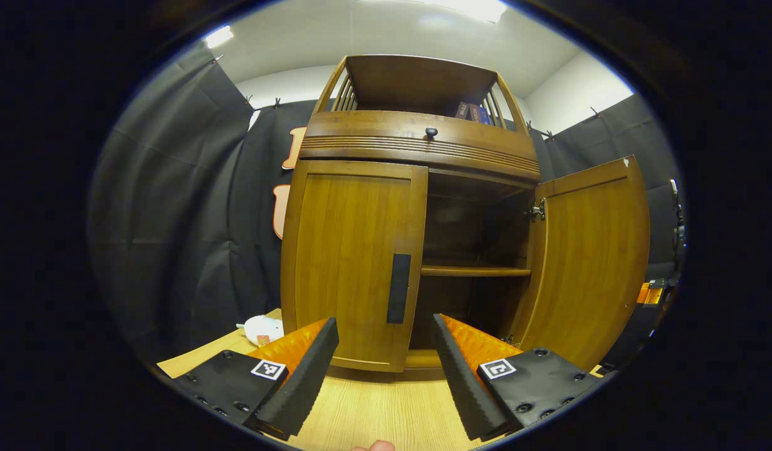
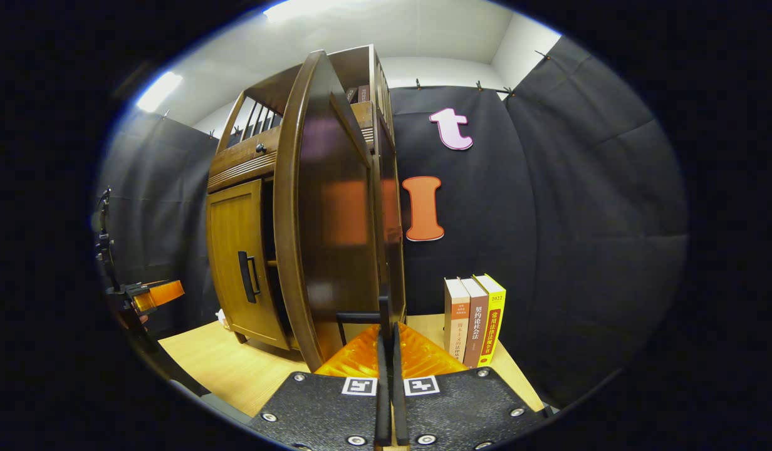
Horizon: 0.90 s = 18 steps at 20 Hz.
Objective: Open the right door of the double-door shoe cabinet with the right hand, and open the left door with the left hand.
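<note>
The cabinet stands on a light wooden table against the black cloth wall. In the left gripper view its right door is swung wide, baring a dark inside with one shelf; the left door is shut flush, its dark upright handle near the inner edge.

The left gripper hangs level before the cabinet's lower front, fingers spread wide and holding nothing. The handle lies just above and between them, apart from both. Bare table runs beneath the fingers up to the cabinet's base. A small white object lies on the table by the cabinet's left corner.

In the right gripper view the right gripper has its fingers closed together, with the thin bar of the right door's handle just ahead at their tips; whether they pinch it I cannot tell. The right door stands edge-on close in front. Three books stand upright just beside it, before the cloth. The left gripper shows far off, well clear of the left door.
</note>
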{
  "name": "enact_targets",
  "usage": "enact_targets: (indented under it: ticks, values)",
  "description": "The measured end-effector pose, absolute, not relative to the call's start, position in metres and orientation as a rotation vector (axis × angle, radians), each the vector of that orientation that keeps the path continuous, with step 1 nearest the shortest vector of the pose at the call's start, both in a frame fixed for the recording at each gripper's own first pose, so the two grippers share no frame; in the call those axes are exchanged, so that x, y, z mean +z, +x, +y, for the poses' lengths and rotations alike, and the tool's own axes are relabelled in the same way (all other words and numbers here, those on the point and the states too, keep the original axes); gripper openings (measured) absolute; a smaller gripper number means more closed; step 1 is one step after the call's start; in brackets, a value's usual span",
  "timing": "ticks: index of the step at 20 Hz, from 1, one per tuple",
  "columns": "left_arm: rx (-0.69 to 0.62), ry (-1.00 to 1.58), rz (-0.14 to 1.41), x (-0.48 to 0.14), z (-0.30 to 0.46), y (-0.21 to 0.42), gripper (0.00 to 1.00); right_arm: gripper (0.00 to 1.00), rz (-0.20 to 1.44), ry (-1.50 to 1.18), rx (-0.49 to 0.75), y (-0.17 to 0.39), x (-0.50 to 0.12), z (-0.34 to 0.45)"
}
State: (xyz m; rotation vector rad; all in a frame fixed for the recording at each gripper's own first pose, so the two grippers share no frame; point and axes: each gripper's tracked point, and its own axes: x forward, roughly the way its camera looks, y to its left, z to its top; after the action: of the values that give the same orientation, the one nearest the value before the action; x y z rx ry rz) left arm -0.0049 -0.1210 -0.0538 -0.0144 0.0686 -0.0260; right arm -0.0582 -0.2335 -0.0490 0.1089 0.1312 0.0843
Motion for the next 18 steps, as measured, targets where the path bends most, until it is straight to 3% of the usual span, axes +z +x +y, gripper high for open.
enact_targets:
  ticks: [6,7,10,11,13,18]
  values:
    - [-0.048,-0.014,0.062,-0.053,-0.127,-0.002,0.97,0.02,0.127,0.129,0.122,-0.059,-0.047,-0.235]
    - [-0.05,-0.016,0.058,-0.051,-0.131,-0.001,0.97,0.09,0.133,0.14,0.106,-0.06,-0.05,-0.235]
    - [-0.064,-0.012,0.047,-0.047,-0.138,0.008,0.93,0.05,0.138,0.141,0.06,-0.069,-0.05,-0.236]
    - [-0.066,-0.007,0.043,-0.046,-0.139,0.011,0.97,0.05,0.133,0.144,0.051,-0.073,-0.051,-0.237]
    - [-0.074,0.0,0.042,-0.047,-0.142,0.018,0.93,0.1,0.137,0.165,0.044,-0.086,-0.056,-0.238]
    - [-0.099,0.002,0.058,-0.059,-0.149,0.044,0.93,0.07,0.122,0.178,-0.043,-0.112,-0.049,-0.256]
